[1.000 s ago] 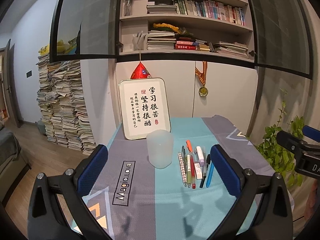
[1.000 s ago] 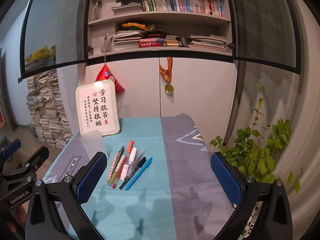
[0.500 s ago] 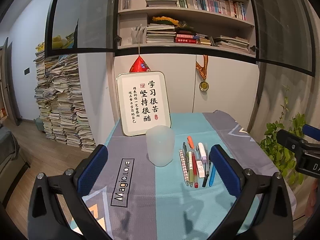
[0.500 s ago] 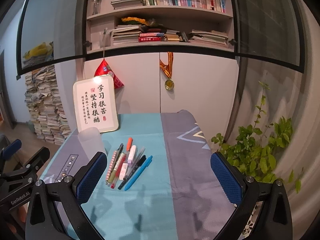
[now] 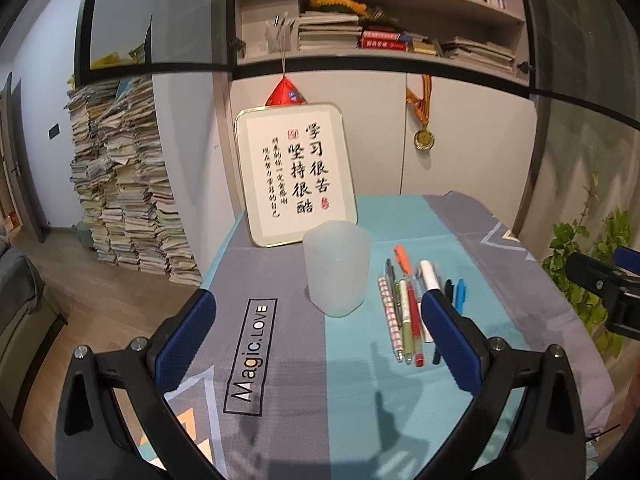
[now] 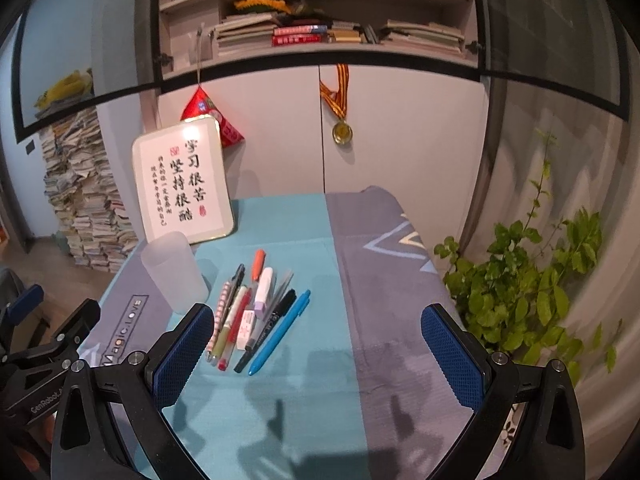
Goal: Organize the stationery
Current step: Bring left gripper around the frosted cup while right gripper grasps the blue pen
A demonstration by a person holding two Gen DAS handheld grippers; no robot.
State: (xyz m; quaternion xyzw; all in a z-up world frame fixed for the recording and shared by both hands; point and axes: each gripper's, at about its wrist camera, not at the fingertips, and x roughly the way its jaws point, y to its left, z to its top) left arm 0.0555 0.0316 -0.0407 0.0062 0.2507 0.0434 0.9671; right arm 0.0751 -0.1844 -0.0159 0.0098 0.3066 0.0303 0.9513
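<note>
Right, both tongs spread wide and empty: left gripper (image 5: 316, 344) faces the frosted cup (image 5: 337, 267), right gripper (image 6: 312, 354) must pinch the blue pen (image 6: 280, 333).

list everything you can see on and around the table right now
cup: 1, frosted translucent, upright on the cloth, left of the pens
pens and markers: a row of about eight, mixed colours including blue pen at the right end, lying flat beside the cup
eraser: 1, white, among the pens
tablecloth: 1, teal and grey
framed calligraphy: 1, white, leaning at the back
medal: 1, gold, hanging on the cabinet
plant: 1, green, right of the table
paper stacks: many, on the floor, left
left gripper: blue fingers, open, empty
right gripper: blue fingers, open, empty
</note>
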